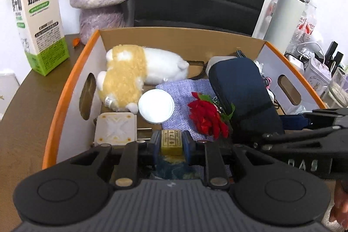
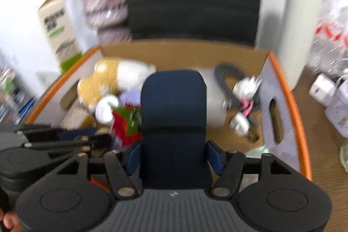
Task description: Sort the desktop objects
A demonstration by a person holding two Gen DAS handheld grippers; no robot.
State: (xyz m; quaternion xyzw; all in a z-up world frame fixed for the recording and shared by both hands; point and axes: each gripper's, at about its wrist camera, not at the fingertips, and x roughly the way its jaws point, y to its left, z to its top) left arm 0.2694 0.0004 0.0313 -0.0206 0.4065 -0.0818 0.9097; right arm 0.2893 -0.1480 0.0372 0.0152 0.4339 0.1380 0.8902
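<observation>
Left wrist view, left to right: a milk carton [image 1: 39,21] printed "限定牧场奶源" waits outside the orange-rimmed box [image 1: 65,88], which already holds a plush hamster [image 1: 130,73], white lid [image 1: 156,106] and red flower [image 1: 206,116]. The left gripper [image 1: 171,142] pinches a small yellow block [image 1: 171,141], writing unreadable. The right gripper [image 2: 174,158] stands half-open around a navy case [image 2: 174,105]; grip uncertain.
</observation>
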